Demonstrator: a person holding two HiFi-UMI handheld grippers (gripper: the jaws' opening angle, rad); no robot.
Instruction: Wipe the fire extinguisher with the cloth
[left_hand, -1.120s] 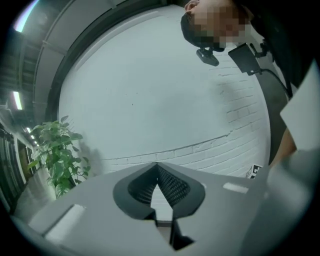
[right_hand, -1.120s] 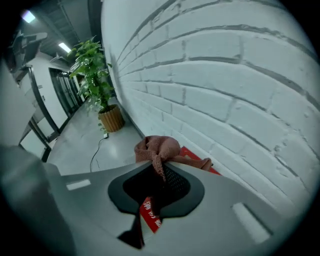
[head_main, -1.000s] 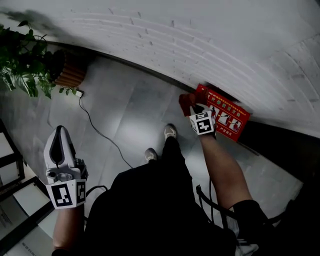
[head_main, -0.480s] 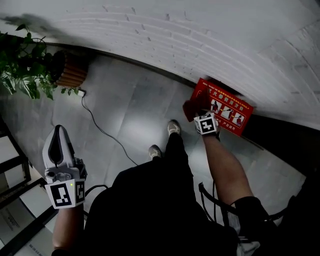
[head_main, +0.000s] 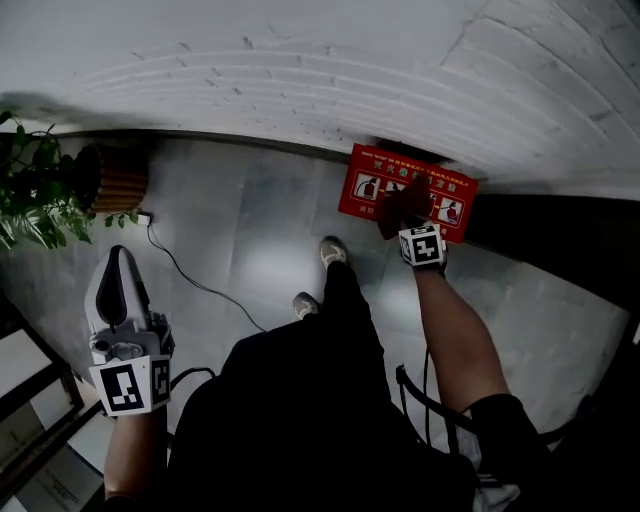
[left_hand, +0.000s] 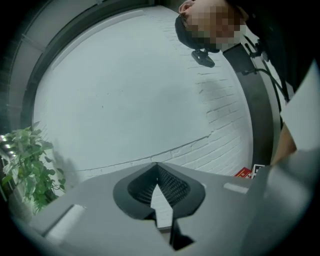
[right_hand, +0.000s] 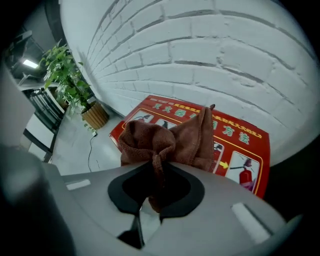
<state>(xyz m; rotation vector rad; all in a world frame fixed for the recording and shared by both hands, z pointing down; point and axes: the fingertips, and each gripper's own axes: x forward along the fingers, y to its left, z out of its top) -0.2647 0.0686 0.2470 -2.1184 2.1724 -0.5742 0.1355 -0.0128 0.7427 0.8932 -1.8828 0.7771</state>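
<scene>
A red fire extinguisher box (head_main: 365, 180) with printed pictograms stands on the floor against the white brick wall. My right gripper (head_main: 412, 225) is shut on a bunched brown-red cloth (head_main: 400, 205), which hangs in front of the box's middle. In the right gripper view the cloth (right_hand: 165, 140) is pinched between the jaws, with the box (right_hand: 240, 145) just behind it; whether cloth and box touch is unclear. My left gripper (head_main: 118, 295) is held off to the left over the floor, shut and empty. In the left gripper view its tips (left_hand: 156, 166) meet, facing the wall.
A potted plant (head_main: 40, 195) in a ribbed pot (head_main: 120, 182) stands at the left by the wall, with a cable (head_main: 195, 275) trailing across the grey floor. The person's shoes (head_main: 335, 250) are near the box. A black frame (head_main: 425, 405) sits by the right arm.
My right gripper has carried the cloth from the box's left edge across to its middle. The head view has swung, so the box now sits higher and more level. The left gripper keeps its place in view.
</scene>
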